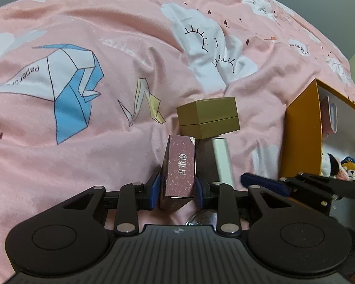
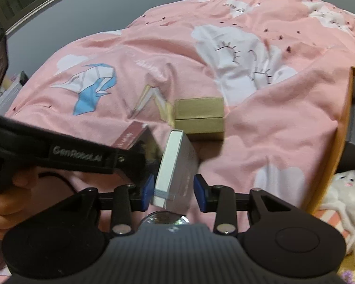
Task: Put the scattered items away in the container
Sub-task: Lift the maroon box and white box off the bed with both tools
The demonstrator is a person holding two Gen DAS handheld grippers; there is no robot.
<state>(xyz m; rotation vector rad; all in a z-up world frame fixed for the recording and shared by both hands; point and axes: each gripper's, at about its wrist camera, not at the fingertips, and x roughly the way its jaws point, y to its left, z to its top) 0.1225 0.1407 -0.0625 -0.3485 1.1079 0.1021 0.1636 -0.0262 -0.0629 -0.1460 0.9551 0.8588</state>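
Observation:
My left gripper (image 1: 176, 190) is shut on a maroon box (image 1: 179, 172) with white lettering, held just above the pink bedspread. My right gripper (image 2: 174, 193) is around a silver-grey box (image 2: 176, 168); its left pad touches the box, the right pad stands slightly off it. A gold-brown box (image 1: 208, 117) lies on the bed just ahead of both grippers; it also shows in the right wrist view (image 2: 198, 118). The orange container (image 1: 303, 132) stands open at the right, with a pink roll and plush toys inside. Its wall shows in the right wrist view (image 2: 336, 146).
The pink bedspread (image 1: 106, 35) is rumpled with folds. A white plush toy (image 2: 343, 189) lies at the right by the container. The left gripper and the hand holding it (image 2: 59, 153) cross the right wrist view at the left. A grey wall lies beyond the bed.

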